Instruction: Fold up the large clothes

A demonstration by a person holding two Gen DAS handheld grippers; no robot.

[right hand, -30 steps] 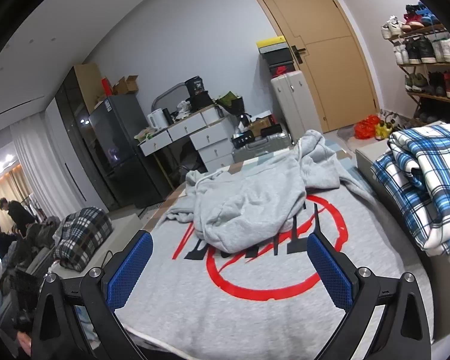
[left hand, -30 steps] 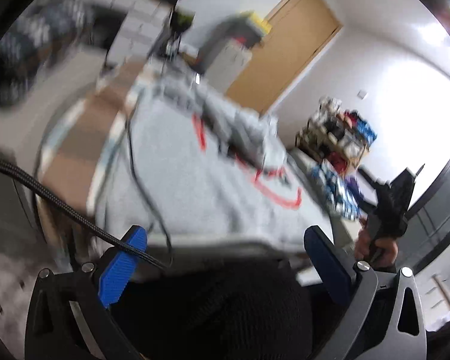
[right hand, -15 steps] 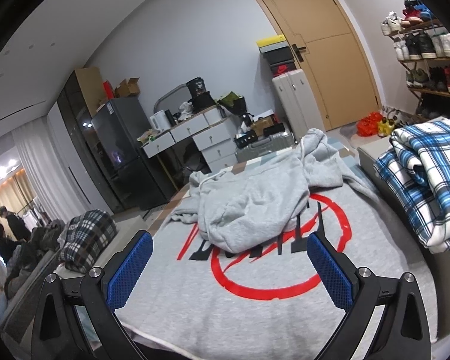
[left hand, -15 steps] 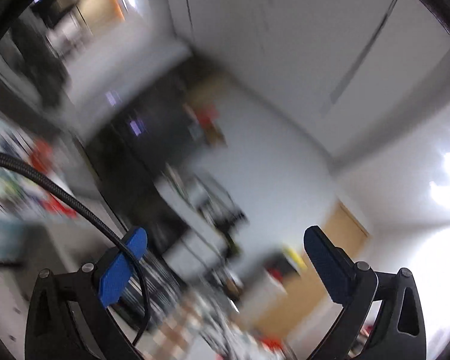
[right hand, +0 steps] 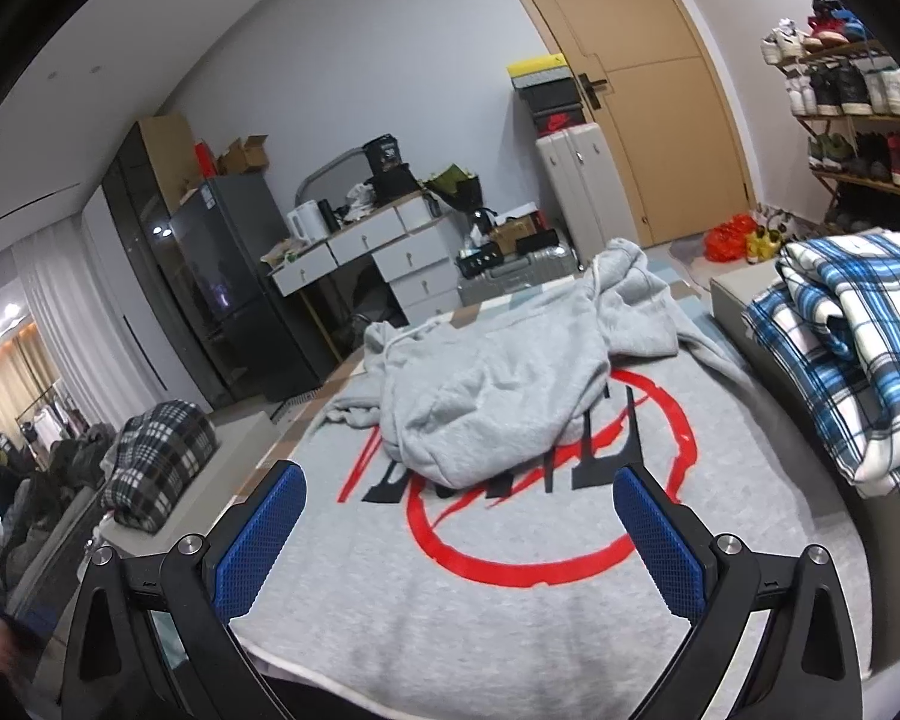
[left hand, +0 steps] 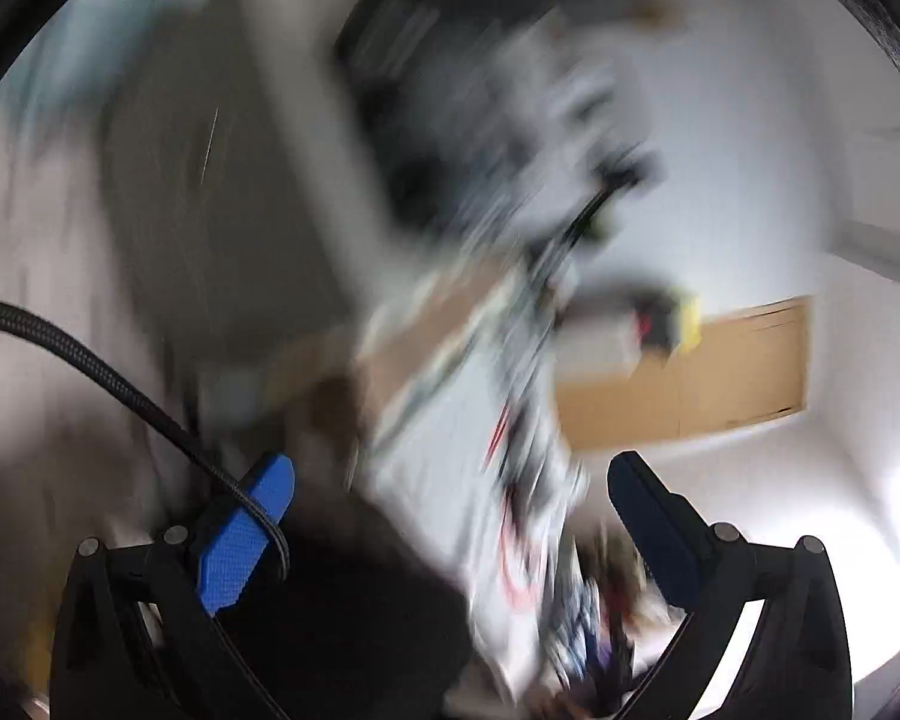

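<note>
Cluttered bedroom; grey blanket (right hand: pixel 570 588) with red ring print. Grey hoodie (right hand: pixel 498 384): crumpled on the blanket's middle, ahead of the right gripper (right hand: pixel 459 531), untouched. Right gripper: blue pads apart, empty. Plaid bedding (right hand: pixel 852 360): right of the hoodie. Left gripper (left hand: pixel 444 531): pads apart, empty; its view blurred.

— What am I looking at from the right camera?

— I see a grey hoodie (right hand: pixel 498 384) lying crumpled in a heap, unfolded, its hood bunched up at the far end.

— And under it?

— It rests on a grey blanket (right hand: pixel 510 588) spread flat, printed with a red ring and black letters. My left camera is too blurred to tell.
</note>
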